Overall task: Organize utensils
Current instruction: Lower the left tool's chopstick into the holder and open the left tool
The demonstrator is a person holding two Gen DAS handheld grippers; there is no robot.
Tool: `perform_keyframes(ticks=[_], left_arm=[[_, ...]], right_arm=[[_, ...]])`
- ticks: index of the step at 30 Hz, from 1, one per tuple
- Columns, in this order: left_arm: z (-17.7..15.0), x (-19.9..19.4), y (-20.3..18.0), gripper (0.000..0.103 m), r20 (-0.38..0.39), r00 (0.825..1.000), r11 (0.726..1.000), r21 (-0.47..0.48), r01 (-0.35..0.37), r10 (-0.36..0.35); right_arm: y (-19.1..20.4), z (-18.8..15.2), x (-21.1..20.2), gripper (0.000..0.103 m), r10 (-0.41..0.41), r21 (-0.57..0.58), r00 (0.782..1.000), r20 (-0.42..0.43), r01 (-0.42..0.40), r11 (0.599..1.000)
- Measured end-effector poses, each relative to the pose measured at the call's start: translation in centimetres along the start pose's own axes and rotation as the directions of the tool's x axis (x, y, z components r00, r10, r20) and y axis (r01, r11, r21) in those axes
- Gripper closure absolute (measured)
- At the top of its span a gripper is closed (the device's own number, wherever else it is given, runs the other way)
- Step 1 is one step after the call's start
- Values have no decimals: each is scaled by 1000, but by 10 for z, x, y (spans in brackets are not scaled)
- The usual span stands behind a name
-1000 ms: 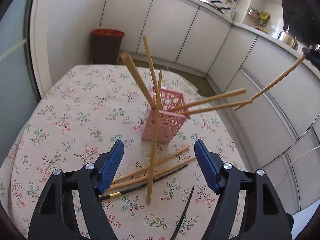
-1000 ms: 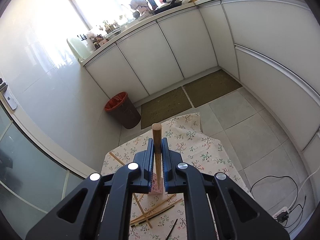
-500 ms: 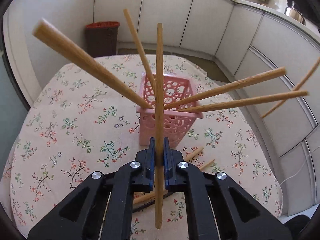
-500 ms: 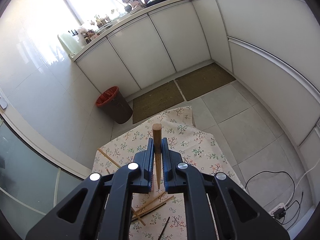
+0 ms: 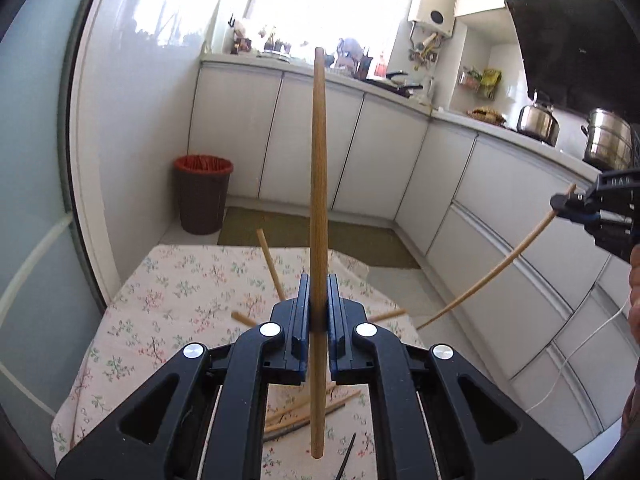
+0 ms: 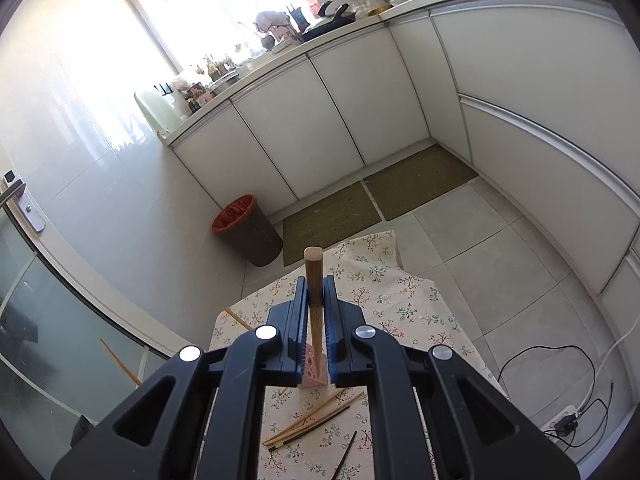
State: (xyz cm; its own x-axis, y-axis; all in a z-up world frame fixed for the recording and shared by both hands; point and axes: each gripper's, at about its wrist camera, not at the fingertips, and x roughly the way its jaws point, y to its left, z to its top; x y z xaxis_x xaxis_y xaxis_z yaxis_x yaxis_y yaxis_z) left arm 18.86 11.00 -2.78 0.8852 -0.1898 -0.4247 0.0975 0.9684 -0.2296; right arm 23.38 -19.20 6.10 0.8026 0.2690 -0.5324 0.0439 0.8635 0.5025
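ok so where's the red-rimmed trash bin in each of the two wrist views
Left wrist: trash bin on the floor at left centre, beyond the table's far edge.
Right wrist: trash bin left of centre, above the gripper's fingers.
Shared landmark: the brown floor mat just right of it.

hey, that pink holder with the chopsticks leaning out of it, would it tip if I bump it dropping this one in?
Probably. The pink holder looks like thin perforated plastic, so likely light. Wooden chopsticks lean out well above it, adding leverage. The tablecloth could let it slide instead. Lower the chopstick in the left tool gently.
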Motion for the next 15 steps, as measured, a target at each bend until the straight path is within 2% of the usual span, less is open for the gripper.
perform_keyframes(ticks=[4,7,15], left_arm=[[29,14,-3,97,75,997,999,-39,-18,21],[38,36,-3,97,85,996,996,-85,-19,26],[20,106,-2,97,83,990,989,-102,-109,118]], right_arm=[[13,13,-6,95,25,-12,999,43,-24,1000],[24,21,0,95,45,-25,997,55,-44,999],[33,24,59,95,75,-38,997,3,-75,996]])
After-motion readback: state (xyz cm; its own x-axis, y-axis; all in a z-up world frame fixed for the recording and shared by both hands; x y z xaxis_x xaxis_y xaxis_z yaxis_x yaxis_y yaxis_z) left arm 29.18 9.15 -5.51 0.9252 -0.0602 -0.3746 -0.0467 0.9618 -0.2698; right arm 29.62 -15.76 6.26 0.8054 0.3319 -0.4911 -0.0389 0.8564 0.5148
